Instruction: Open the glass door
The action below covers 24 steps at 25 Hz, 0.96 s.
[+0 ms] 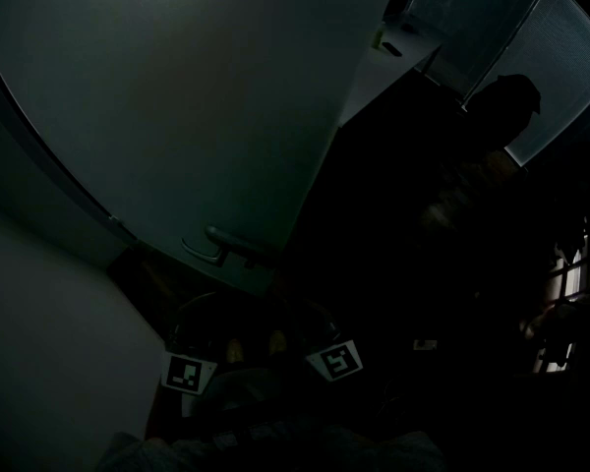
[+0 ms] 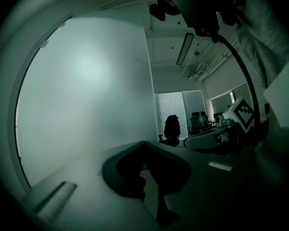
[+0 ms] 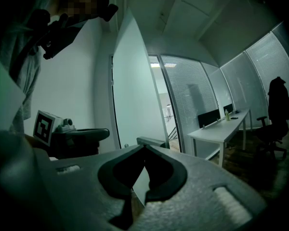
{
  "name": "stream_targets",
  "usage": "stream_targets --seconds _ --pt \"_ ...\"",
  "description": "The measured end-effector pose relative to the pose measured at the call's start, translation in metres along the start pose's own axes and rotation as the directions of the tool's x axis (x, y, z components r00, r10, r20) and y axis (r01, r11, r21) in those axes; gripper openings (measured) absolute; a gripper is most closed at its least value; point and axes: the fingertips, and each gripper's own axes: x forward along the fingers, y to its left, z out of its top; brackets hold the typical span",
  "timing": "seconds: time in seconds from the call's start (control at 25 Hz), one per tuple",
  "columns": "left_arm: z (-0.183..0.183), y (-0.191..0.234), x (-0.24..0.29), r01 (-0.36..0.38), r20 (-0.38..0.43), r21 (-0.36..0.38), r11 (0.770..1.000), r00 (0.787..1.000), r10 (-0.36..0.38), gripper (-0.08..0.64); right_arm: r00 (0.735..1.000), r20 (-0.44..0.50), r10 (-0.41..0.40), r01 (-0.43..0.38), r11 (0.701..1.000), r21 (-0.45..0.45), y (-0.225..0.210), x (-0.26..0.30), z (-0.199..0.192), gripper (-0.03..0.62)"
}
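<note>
In the dim room, the left tool [image 2: 144,145] has its jaws pressed together on nothing. The right tool [image 3: 144,147] is likewise closed and empty. The tall frosted glass door [image 1: 177,96] stands just ahead and to the left of both tools, with its dark lever handle [image 1: 228,243] near, ahead of their tips.

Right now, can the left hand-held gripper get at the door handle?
Probably yes: the door handle juts from the glass door just ahead of the left hand-held gripper, and nothing shows between them, though it is dark. Its jaws are together, so they must open first.
</note>
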Motion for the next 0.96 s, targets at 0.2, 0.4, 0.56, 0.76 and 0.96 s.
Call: stream_targets --seconds 0.2,0.4,0.56,0.76,0.96 --pt "-0.0001 -0.0015 -0.0006 0.008 -0.002 0.007 1.0 1.0 -0.008 0.003 1.0 0.0 0.007 -0.007 1.0 -0.005 0.0026 -0.0001 -0.0007 0.002" --pt "-0.0019 -0.0042 -0.0001 0.007 -0.003 0.016 1.0 1.0 -0.007 0.003 1.0 -0.003 0.017 -0.017 1.0 -0.011 0.0044 0.0003 -0.0034 0.002" --pt "-0.002 -0.0047 -0.0002 0.013 -0.001 0.016 1.0 1.0 -0.013 0.003 1.0 -0.003 0.017 -0.017 1.0 -0.003 0.0053 0.0011 -0.0037 0.002" --pt "-0.0024 -0.0061 0.0001 0.015 -0.007 0.038 0.999 1.0 -0.015 0.003 1.0 -0.012 0.016 -0.016 1.0 -0.005 0.0036 -0.0008 -0.0046 0.002" --pt "0.0008 -0.0089 0.0011 0.019 -0.006 0.037 0.999 1.0 -0.019 0.003 1.0 -0.011 0.014 -0.014 1.0 -0.008 0.0027 -0.0024 -0.002 0.002"
